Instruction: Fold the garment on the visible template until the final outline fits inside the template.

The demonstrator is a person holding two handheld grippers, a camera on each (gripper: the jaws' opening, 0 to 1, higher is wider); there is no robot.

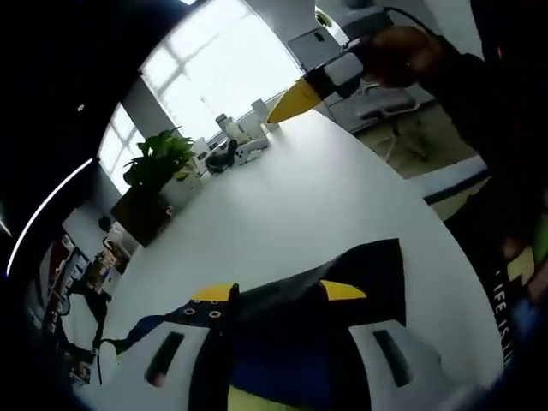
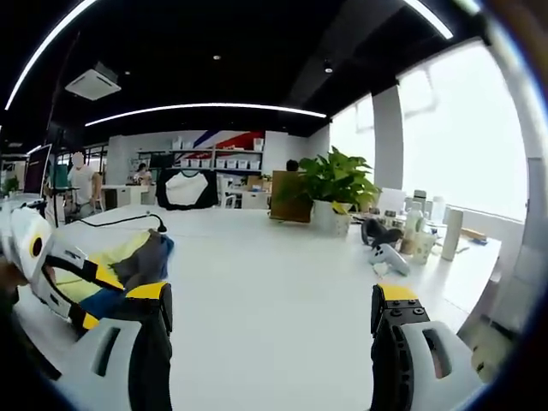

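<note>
In the left gripper view, a potted plant [image 1: 158, 167] stands at the upper left on the far edge of the white table [image 1: 300, 205], with a cluster of small white devices [image 1: 240, 141] just to its right. Along the bottom of the frame the left gripper [image 1: 278, 295] is clenched on the garment [image 1: 291, 334], a dark, blue and yellow cloth bunched between its yellow-tipped jaws and spreading toward the lower right. At the upper right the right gripper [image 1: 295, 101] hangs above the table with a hand [image 1: 402, 56] behind it; a person's dark sleeve [image 1: 505, 137] fills the right edge.

In the right gripper view, the left gripper [image 2: 51, 265] shows at the left edge, with the garment [image 2: 128, 261] held against it above the table [image 2: 274, 300]. The right gripper [image 2: 274, 312] rises from the bottom with its jaws wide apart, released, nothing between them. Behind, right of centre, stands the plant [image 2: 334, 184], and further right some bottles and devices [image 2: 411, 231] near the window.
</note>
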